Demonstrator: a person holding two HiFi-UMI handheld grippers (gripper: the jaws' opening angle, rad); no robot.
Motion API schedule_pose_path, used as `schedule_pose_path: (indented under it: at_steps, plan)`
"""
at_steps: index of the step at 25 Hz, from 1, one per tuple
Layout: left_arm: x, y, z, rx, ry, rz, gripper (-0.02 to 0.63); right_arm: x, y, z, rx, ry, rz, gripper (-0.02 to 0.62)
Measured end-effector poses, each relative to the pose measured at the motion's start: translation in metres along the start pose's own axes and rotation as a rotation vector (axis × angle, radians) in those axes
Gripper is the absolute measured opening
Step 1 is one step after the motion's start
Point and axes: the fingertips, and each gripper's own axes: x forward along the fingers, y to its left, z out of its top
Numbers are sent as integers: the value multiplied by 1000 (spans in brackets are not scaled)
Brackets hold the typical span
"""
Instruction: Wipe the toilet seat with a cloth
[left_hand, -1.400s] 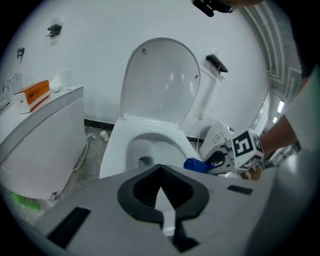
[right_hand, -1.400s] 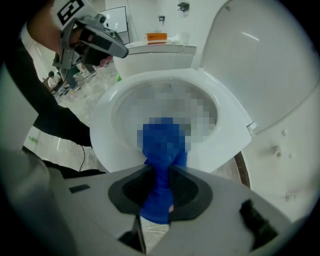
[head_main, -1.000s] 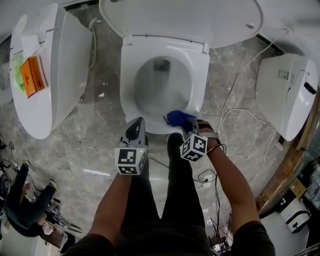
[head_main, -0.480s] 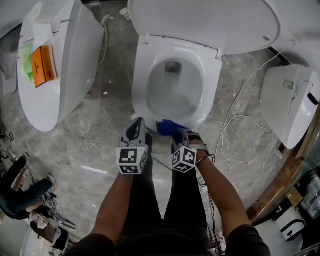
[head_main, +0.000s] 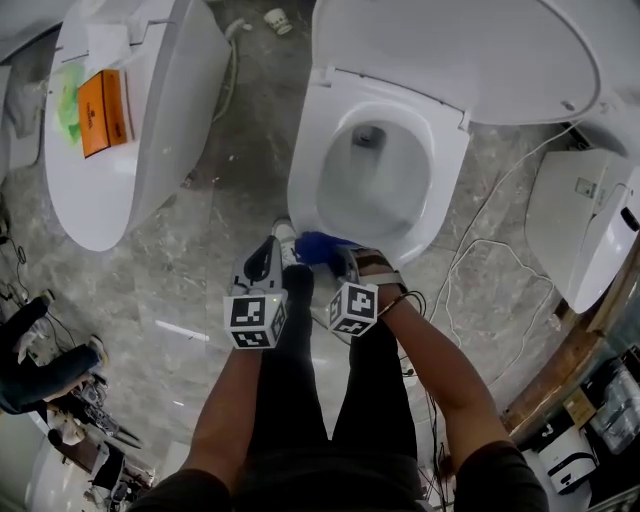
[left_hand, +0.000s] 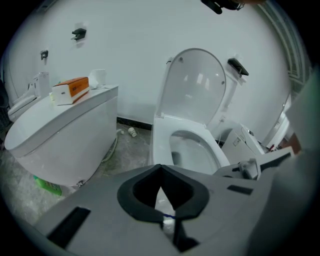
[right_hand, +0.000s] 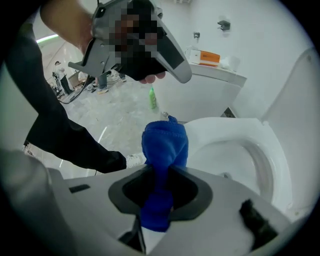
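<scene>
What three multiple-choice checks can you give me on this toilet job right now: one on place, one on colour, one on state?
1. Where is the cloth?
A. on the floor
B. between the right gripper's jaws
C. draped over the lid

2. What colour is the cloth?
A. white
B. orange
C. blue

3. How is the left gripper?
A. shut, empty
B. open wide
C. shut on the cloth

Answers:
1 B: the right gripper view shows the cloth pinched in its jaws.
2 C: it is plainly blue in the head view and the right gripper view.
3 A: the left gripper view shows its jaws together with nothing between them.
</scene>
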Motion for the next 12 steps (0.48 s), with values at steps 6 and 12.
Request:
schedule_pose_path:
  at_steps: [6,12]
  plan:
    - [-6,14,-4,-26,-1,18,1,11,-10,28,-73,-9,13,91]
    - [-9,32,2,-53,-20,43,2,21,-33,56,-37,-32,15,91]
